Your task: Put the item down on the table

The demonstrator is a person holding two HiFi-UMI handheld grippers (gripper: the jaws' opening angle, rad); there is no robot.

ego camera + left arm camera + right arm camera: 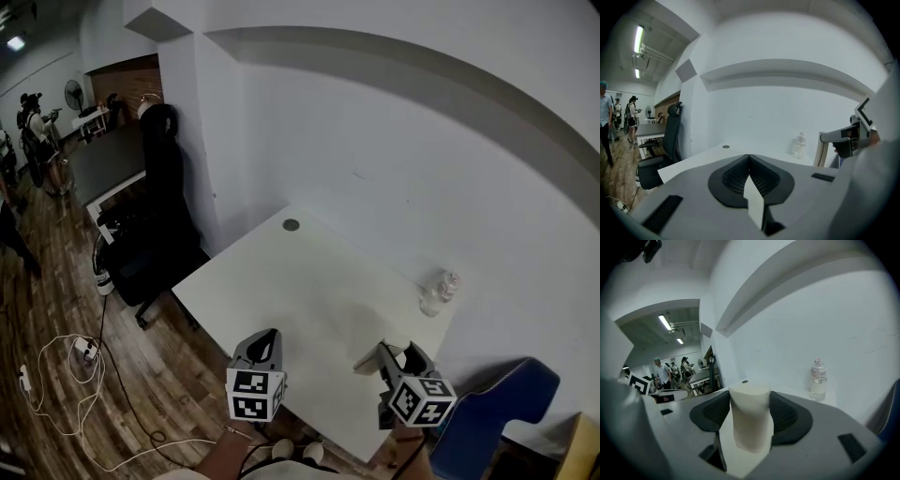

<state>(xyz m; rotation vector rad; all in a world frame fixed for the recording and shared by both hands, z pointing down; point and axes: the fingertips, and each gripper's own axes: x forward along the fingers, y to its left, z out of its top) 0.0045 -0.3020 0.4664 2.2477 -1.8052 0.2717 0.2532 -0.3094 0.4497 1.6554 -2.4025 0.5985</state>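
Item (750, 418): pale cylinder, standing upright between jaws of right gripper (382, 354), hanging over near edge of table (309, 291); no contact with table showing.
Right jaws: pressing item on 2 sides, holding it.
Judgement: light, matte, probably soft-walled. Side grip on body suiting it; hard squeeze risking dent.
Left gripper (265, 339): jaws meeting, nothing between, hovering over table near edge.
1 bottle (437, 292) standing at table far corner.
1 chair (155, 234) standing beside table.

An office: white desks (319, 309), a black swivel chair (155, 234), strip ceiling lights (638, 39) and wood flooring (56, 309).
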